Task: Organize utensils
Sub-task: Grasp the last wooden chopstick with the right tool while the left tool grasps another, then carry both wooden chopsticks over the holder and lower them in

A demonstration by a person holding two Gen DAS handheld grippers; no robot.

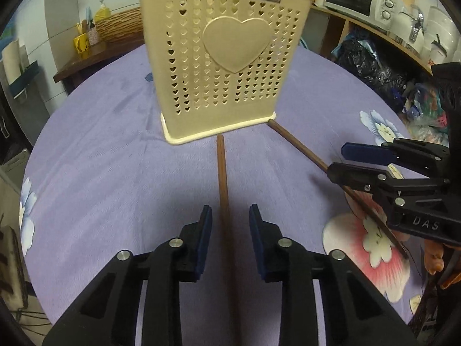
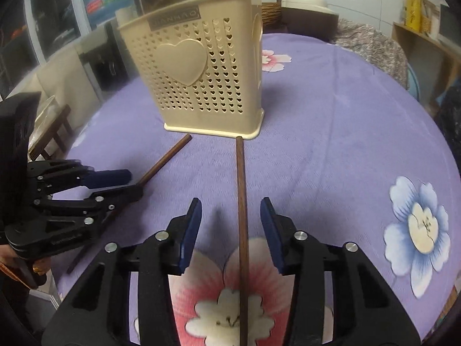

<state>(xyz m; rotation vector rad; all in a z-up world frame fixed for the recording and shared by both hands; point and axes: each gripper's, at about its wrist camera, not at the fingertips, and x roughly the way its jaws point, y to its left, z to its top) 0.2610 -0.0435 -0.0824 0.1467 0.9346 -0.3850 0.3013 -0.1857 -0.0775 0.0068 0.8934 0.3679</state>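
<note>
L gripper (image 1: 230,216): jaws open, straddling chopstick A (image 1: 222,178), pads clear of it both sides. R gripper (image 2: 230,212): also open, straddling chopstick B (image 2: 241,201), stick a bit nearer your right pad.

Both sticks lie flat on the purple cloth (image 2: 331,144), far ends pointing at the holder (image 1: 219,66). A's tip stops just short of the holder base; B's tip looks touching or nearly touching the base corner, can't tell which.

Holder upright mid-table, spoon bowl showing above its rim.

Step in hand, by my read: close on the sticks, one per gripper.

- Drop low before closing; sticks are thin, pads could shut above them.
- Center B btwn pads first, else it may roll.
- Grip near where you are now, roughly mid-length, so the stick doesn't swing on lift.
- Lift clear of the holder base before tipping upright; watch the two grippers don't clash over the rim.
</note>
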